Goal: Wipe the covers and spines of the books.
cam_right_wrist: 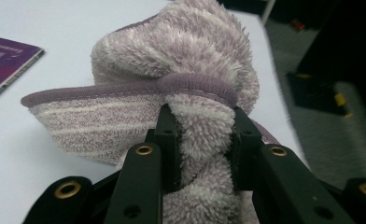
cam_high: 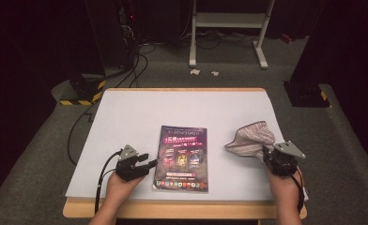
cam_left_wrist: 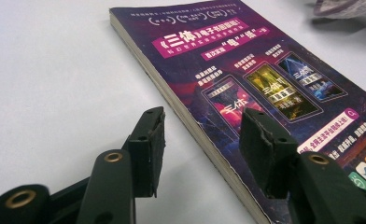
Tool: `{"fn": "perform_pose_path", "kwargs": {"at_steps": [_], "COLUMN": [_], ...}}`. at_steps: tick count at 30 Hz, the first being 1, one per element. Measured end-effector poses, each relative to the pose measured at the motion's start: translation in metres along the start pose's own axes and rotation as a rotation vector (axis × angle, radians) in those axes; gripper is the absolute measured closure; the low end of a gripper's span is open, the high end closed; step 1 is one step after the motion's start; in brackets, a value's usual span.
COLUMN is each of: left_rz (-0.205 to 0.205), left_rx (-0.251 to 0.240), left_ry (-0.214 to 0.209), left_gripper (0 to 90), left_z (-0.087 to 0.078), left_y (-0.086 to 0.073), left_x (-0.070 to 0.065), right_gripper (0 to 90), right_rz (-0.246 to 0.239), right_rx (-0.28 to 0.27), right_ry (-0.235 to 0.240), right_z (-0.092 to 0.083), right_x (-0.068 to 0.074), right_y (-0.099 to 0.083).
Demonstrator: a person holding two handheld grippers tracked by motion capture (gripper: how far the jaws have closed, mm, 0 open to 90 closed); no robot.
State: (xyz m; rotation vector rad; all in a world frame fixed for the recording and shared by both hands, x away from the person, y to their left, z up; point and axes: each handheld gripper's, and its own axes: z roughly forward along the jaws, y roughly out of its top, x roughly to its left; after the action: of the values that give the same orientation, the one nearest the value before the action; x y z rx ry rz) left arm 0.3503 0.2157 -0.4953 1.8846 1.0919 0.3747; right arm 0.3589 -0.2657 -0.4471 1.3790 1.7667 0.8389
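A purple paperback book lies flat at the middle of the white table. My left gripper rests just left of the book, jaws open, straddling its near edge without pressing on it. A mauve striped fluffy towel sits bunched at the right side. My right gripper is shut on a fold of the towel, its pads squeezing the pile from both sides. A corner of the book shows at the left of the right gripper view.
The table's right edge is close to the towel, with grey carpet beyond. A white metal stand and dark equipment with cables are on the floor behind the table.
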Motion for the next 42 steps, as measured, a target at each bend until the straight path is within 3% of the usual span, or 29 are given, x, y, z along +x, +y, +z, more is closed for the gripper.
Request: {"fn": "perform_pose_path", "kwargs": {"at_steps": [6,12,16,20,23,25,29,31,32,35,38,40,42], "left_rz": [0.0,-0.004,-0.001,-0.004,-0.003,-0.004,0.002,0.0,0.0,0.001,0.002,0.002,0.002], "left_rx": [0.001,0.003,0.007,0.01,0.015,0.019,0.027,0.027,0.028,0.031,0.033,0.033,0.033], "left_ry": [0.0,0.0,-0.001,-0.001,0.001,0.0,-0.001,-0.003,-0.003,-0.004,-0.005,-0.005,-0.005], "left_gripper": [50.9,51.0,51.0,51.0,51.1,51.0,51.1,51.0,51.0,51.1,51.1,51.0,51.0], "left_z": [0.0,0.0,0.0,0.0,0.001,0.002,0.004,0.004,0.004,0.005,0.005,0.005,0.005], "left_y": [0.0,-0.001,-0.001,-0.002,-0.003,-0.003,-0.004,-0.004,-0.004,-0.005,-0.005,-0.005,-0.005], "left_x": [-0.001,0.0,0.0,0.001,0.001,0.0,0.0,0.0,-0.001,-0.001,-0.001,-0.001,-0.001], "right_gripper": [70.3,69.4,68.8,68.0,66.7,62.4,43.5,34.5,31.9,29.6,29.4,30.6,33.3], "right_rz": [-0.127,-0.171,-0.164,-0.167,-0.123,-0.054,0.072,0.112,0.111,0.045,0.002,-0.013,-0.007], "right_rx": [0.037,0.038,0.015,0.001,-0.009,0.004,0.041,0.05,0.052,0.078,0.099,0.11,0.117], "right_ry": [-0.041,0.065,0.167,0.23,0.278,0.332,0.431,0.477,0.481,0.421,0.391,0.365,0.369], "right_z": [0.008,0.021,0.026,0.032,0.037,0.043,0.052,0.054,0.054,0.057,0.061,0.063,0.065], "right_x": [0.021,0.054,0.079,0.099,0.107,0.11,0.113,0.113,0.114,0.122,0.127,0.129,0.128], "right_y": [-0.001,-0.001,0.004,0.008,0.011,0.01,0.008,0.008,0.008,0.006,0.002,-0.001,-0.002]}}
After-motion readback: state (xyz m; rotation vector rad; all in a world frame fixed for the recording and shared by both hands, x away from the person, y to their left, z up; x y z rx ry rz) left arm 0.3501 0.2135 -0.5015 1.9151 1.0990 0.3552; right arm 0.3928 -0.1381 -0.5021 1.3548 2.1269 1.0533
